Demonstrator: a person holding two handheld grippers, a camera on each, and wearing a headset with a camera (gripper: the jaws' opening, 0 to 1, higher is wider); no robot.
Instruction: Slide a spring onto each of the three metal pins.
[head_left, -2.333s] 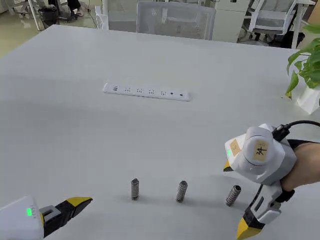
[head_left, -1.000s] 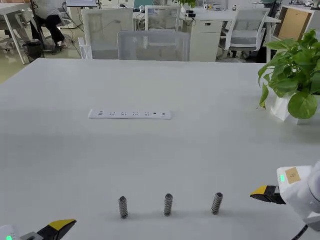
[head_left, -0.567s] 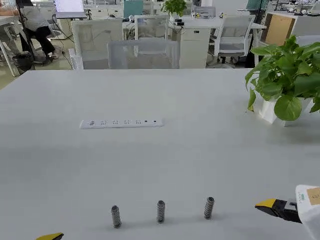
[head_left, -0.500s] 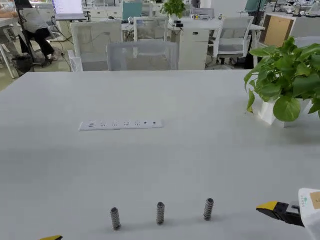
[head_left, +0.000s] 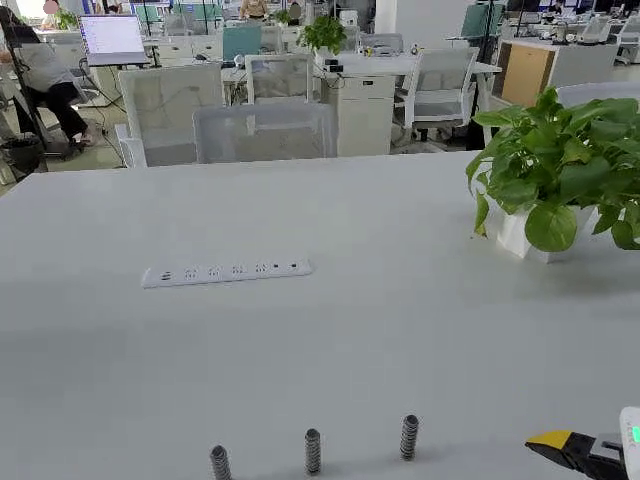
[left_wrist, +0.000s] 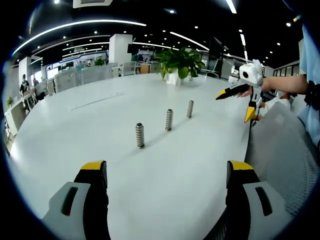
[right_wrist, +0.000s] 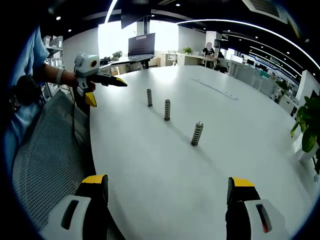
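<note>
Three springs (head_left: 313, 451) upright; left gripper (left_wrist: 167, 167), right gripper (right_wrist: 168, 181) agape.

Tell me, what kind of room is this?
Most likely an open-plan office: mesh chairs and desks at the back, a lit computer monitor, and a power strip and potted plant on the big white table.

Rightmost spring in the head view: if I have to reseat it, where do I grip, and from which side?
Grip the rightmost spring mid-height on its coils, the fingers level, one each side: it stands upright on the table. Probably best to come from its right with the right gripper, open and facing it; the middle spring stands on its other side.
</note>
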